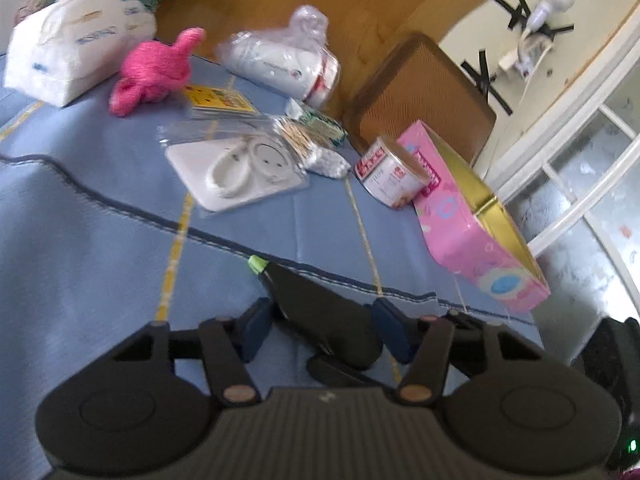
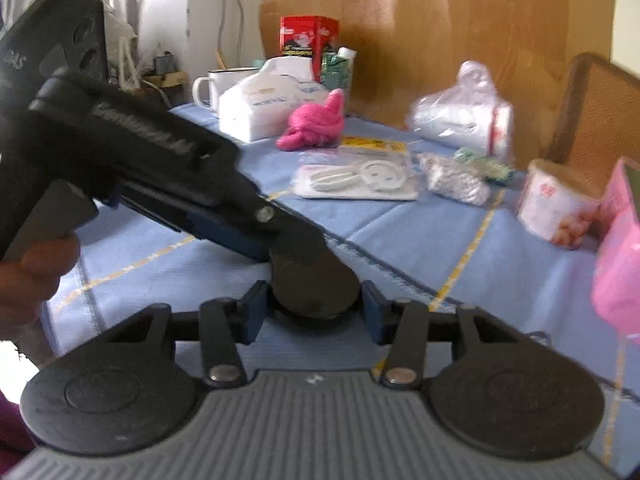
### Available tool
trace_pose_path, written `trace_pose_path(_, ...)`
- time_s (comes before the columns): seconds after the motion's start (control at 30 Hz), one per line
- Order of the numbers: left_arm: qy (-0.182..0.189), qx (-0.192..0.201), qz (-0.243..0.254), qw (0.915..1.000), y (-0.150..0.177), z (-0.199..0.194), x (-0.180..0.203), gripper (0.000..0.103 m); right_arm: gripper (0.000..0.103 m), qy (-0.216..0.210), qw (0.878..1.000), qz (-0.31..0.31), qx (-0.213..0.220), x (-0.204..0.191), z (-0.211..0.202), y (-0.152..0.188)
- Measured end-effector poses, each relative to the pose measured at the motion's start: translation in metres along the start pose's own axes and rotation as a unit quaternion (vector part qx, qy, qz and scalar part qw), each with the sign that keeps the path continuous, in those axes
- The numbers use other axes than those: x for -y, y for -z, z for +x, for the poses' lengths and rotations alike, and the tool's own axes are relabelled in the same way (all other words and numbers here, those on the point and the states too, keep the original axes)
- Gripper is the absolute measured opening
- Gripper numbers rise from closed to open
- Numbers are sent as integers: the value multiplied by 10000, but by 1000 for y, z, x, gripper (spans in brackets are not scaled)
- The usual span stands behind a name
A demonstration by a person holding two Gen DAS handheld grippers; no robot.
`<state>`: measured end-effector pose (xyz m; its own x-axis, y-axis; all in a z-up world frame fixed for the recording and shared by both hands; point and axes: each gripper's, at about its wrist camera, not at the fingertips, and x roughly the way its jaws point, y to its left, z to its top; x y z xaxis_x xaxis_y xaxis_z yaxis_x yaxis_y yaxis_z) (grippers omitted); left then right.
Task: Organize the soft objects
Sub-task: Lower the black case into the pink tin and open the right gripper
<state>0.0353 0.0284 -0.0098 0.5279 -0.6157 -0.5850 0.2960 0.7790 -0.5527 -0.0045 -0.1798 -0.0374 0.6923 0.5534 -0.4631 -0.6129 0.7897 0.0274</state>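
One dark soft piece lay between the left gripper's fingers, grip unclear; the right gripper's fingers clamped it. Beyond the fingers sat one tissue pack, one pink woolly toy, one tin and one pink box.

On the cloth lie one pink plush, one tissue pack, one bagged roll, one socket pack, one tin, one pink box and one mug.
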Motion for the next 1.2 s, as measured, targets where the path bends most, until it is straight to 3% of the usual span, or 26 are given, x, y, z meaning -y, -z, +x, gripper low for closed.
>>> trace_pose_path(0.23, 383, 91, 709, 9967, -28, 20, 57, 54, 52, 630, 9954, 388, 606, 30, -34, 3)
trace_pose_path(0.47, 920, 246, 1680, 9812, -62, 67, 160, 54, 52, 1870, 9716, 581, 1331, 88, -82, -2)
trace_pose_path(0.57, 972, 313, 1957, 9753, -69, 94, 194, 54, 52, 2184, 9609, 873, 1461, 120, -94, -2)
trace_pose_path(0.67, 877, 231, 1999, 9756, -76, 122, 210, 56, 52, 2237, 9574, 1208, 1373, 155, -92, -2)
trace_pose_path(0.8, 781, 52, 1871, 9792, -76, 134, 210, 58, 52, 2090, 9612, 1572, 872, 195, -79, -5)
trace_pose_path(0.9, 814, 207, 1953, 9771, -69, 118, 197, 63, 54, 2040, 9637, 1699, 295, 215, -69, -9)
trace_pose_path(0.97, 783, 397, 2000, 9758, -63, 97, 180, 65, 62, 2209, 9608, 1650, 308, 215, -72, -9)
trace_pose_path(1.07, 620, 582, 1946, 9772, -57, 72, 145, 65, 62, 2308, 9582, 1602, 534, 212, -81, -11)
trace_pose_path(1.2, 164, 701, 1613, 9843, -47, 41, 87, 65, 58, 2107, 9588, 1646, 962, 201, -88, -15)
